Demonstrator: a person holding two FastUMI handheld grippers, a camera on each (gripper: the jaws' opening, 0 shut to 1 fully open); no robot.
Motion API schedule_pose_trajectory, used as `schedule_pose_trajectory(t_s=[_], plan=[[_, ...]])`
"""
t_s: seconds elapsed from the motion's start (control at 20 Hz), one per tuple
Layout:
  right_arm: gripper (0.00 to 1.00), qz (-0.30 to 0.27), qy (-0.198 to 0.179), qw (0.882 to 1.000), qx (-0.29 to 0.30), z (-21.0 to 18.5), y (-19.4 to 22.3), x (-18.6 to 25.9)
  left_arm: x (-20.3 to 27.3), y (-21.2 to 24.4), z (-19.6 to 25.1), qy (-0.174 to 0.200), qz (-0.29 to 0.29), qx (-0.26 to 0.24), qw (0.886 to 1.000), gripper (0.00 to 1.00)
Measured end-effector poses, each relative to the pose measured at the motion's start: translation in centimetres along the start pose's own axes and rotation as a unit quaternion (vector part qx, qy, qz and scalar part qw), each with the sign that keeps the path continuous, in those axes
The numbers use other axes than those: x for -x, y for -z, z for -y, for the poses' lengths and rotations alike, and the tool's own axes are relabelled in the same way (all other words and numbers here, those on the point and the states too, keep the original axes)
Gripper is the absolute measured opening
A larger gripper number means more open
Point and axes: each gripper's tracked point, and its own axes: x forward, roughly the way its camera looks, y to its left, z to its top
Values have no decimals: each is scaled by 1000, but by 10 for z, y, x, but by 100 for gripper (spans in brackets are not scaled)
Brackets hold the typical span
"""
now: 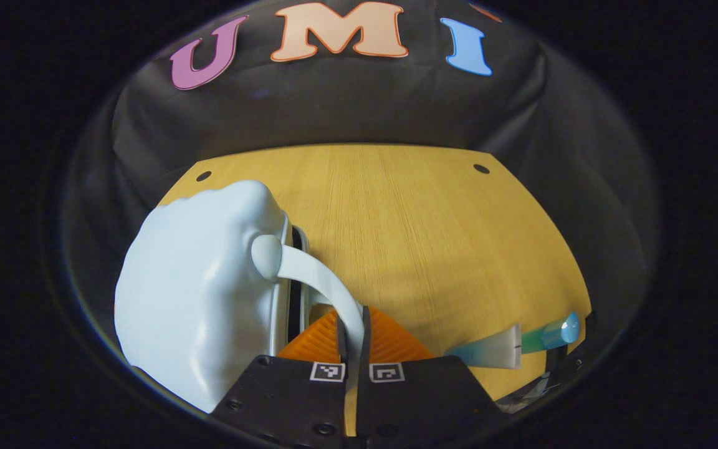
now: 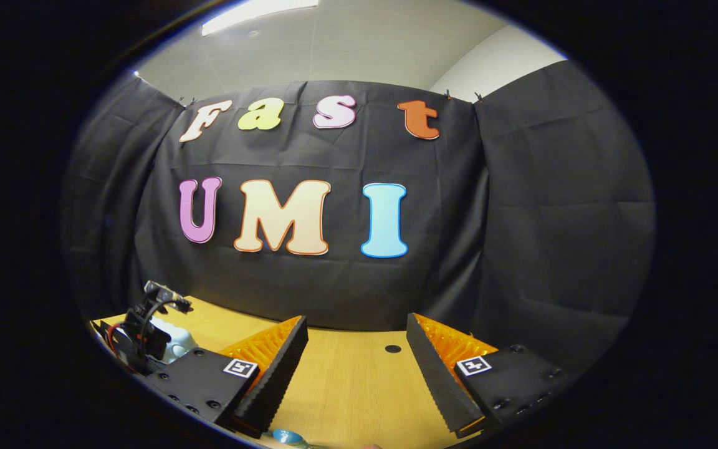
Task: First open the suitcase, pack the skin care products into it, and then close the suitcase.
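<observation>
So the pale blue suitcase (image 1: 200, 299) is standing on the wooden counter (image 1: 421, 237), shell closed as far as I can see, with its curved handle (image 1: 321, 284) arcing out from the side toward the camera. In the left gripper view, the left tongs (image 1: 353, 340) are pinched together right on that handle, the two orange fingers meeting on the thin white strap with basically no gap showing.

Off to the right of the suitcase, near the counter's edge, there's a skin care tube (image 1: 512, 349) lying flat, whitish body fading to teal with a blue cap pointing away from the suitcase. It's well apart from the suitcase.

In the right gripper view, the right tongs (image 2: 356, 368) are spread wide with nothing between them, just bare counter. Far left in that view you can spot the other gripper (image 2: 147, 327) with its wiring sitting against the suitcase. A bit of something blue (image 2: 287, 436) peeks in at the bottom edge, can't tell what exactly.
</observation>
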Motion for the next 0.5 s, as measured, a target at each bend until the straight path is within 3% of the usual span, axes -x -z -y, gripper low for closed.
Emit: schedule_pose_trajectory(t_s=[0.5], plan=[[99, 6, -39, 999, -19, -44, 0, 1, 83, -73, -61, -8, 68, -6, 998, 0]])
